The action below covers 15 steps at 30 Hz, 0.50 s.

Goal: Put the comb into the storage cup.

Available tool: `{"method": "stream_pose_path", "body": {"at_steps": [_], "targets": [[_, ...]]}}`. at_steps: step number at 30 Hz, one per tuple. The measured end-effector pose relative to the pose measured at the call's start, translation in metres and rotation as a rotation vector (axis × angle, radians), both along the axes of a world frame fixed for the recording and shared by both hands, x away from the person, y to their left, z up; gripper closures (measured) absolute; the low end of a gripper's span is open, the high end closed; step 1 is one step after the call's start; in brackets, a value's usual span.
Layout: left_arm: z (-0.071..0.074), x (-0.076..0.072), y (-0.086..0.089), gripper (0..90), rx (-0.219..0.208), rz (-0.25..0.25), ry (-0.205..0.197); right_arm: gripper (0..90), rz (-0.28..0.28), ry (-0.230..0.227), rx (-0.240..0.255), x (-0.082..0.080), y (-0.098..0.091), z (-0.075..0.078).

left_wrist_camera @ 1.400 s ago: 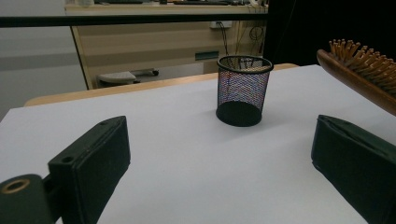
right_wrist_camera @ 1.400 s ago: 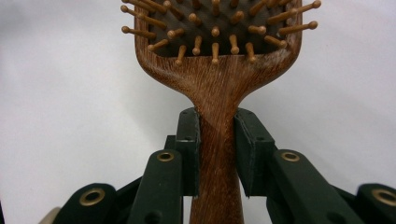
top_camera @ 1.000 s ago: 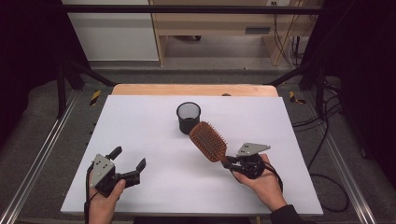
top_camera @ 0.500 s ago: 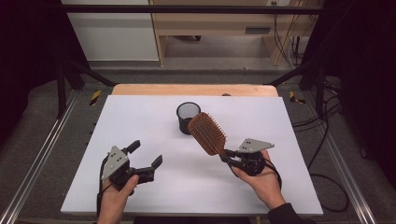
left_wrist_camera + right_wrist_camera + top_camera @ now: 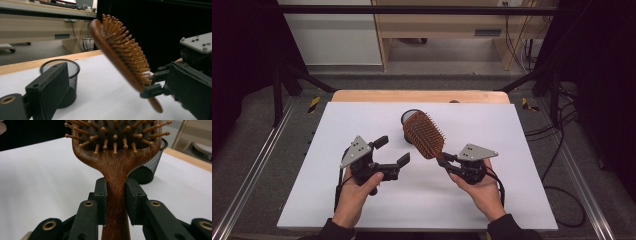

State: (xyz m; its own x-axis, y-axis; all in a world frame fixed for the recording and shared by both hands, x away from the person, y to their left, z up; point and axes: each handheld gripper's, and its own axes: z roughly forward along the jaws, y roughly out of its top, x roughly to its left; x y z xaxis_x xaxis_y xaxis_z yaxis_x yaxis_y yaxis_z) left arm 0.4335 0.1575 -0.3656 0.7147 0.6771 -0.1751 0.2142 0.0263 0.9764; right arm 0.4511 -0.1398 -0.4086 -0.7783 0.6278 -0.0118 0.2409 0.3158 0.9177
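white surface [image 5: 362, 200], dim workshop behind. right hand-held gripper [image 5: 446, 161]: clamped on handle of wooden hairbrush [image 5: 424, 134], head tilted up beyond its jaws and over black mesh cup [image 5: 408, 118], likely for dropping in. left hand-held gripper [image 5: 393, 153]: jaws wide, nothing between, brush just off its right jaw. versus a second before: left had moved inward, brush had risen slightly toward cup.
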Motion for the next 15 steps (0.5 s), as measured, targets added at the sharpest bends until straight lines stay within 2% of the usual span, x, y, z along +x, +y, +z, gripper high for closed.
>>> {"method": "stream_pose_path", "body": {"at_steps": [3, 8, 15], "targets": [[0.008, 0.007, -0.009, 4.5, -0.021, -0.022, 0.019, 73.1, 0.011, -0.022, 0.01, -0.002, 0.005, 0.0], [0.011, 0.011, -0.016, 4.5, -0.021, -0.031, 0.023, 73.1, 0.02, -0.045, 0.02, -0.006, 0.009, 0.0], [0.011, 0.019, -0.025, 6.7, -0.067, -0.033, 0.054, 73.1, 0.031, -0.065, 0.022, -0.01, 0.013, -0.002]]}}
